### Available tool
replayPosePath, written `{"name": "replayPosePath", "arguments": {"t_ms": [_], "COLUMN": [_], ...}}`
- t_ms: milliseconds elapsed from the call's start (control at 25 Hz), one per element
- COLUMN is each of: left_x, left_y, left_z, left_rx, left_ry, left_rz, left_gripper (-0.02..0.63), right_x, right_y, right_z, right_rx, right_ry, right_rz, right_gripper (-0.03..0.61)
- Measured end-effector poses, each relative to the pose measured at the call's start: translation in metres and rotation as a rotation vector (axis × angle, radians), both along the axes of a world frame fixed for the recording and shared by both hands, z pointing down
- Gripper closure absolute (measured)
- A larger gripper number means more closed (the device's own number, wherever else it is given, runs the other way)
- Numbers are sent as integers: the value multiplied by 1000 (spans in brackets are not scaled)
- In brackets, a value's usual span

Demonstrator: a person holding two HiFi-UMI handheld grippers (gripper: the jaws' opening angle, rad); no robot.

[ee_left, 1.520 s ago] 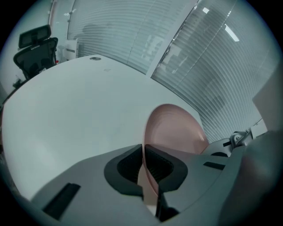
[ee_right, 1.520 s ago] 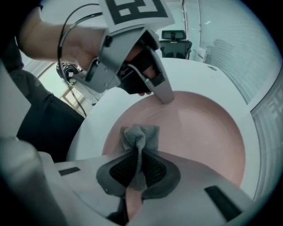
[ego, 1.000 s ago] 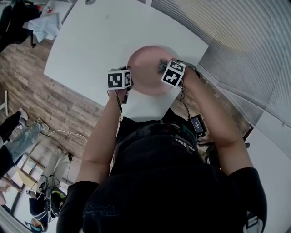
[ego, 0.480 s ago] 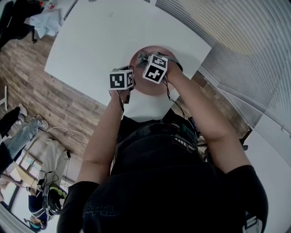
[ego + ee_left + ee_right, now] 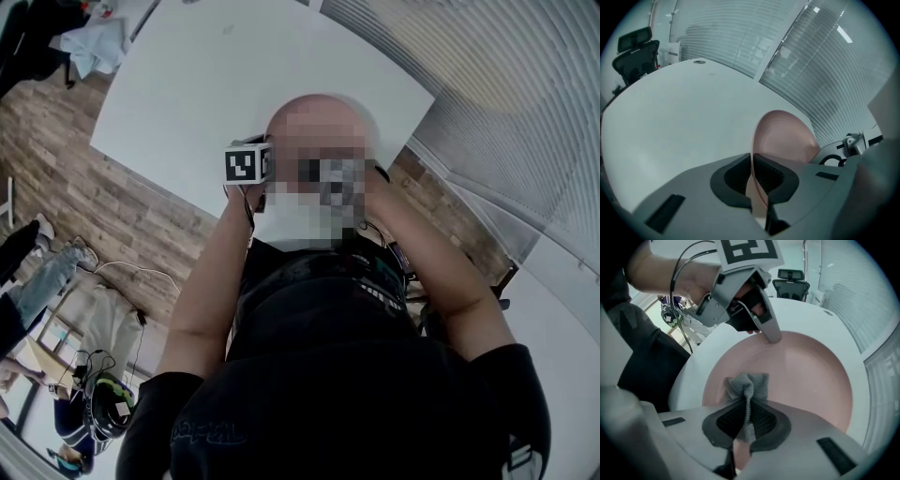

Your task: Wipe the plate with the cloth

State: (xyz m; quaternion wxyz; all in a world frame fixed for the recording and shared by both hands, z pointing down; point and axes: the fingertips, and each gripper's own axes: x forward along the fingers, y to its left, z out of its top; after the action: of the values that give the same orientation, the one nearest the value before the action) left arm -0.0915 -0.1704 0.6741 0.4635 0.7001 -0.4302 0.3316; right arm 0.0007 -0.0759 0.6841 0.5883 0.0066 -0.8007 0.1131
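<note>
An office or meeting room is suggested. A large white table (image 5: 187, 84) is seen beside walls lined with slatted blinds (image 5: 825, 70), and a black swivel office chair (image 5: 635, 51) is parked at its far end. Wood-look flooring (image 5: 84, 206) strewn with cables (image 5: 122, 274) is visible past the table's edge.
</note>
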Motion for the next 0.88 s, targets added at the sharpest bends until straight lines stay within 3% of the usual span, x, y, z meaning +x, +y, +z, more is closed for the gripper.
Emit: {"name": "replayPosePath", "arguments": {"t_ms": [200, 320, 560, 880], "left_x": [2, 1, 1, 0], "left_y": [-1, -1, -1, -3], "left_z": [0, -1, 0, -4], "left_rx": [0, -1, 4, 38], "left_ry": [-4, -10, -17, 9], "left_rz": [23, 20, 7, 10], "left_gripper": [584, 584, 583, 577], "right_x": [46, 52, 17, -16], "right_y": [-34, -65, -98, -94], "right_z": [3, 2, 0, -6], "right_rx": [24, 79, 141, 130], "right_ry": [91, 110, 58, -49], "right_rz": [123, 179, 229, 304], "right_gripper": [543, 543, 543, 543]}}
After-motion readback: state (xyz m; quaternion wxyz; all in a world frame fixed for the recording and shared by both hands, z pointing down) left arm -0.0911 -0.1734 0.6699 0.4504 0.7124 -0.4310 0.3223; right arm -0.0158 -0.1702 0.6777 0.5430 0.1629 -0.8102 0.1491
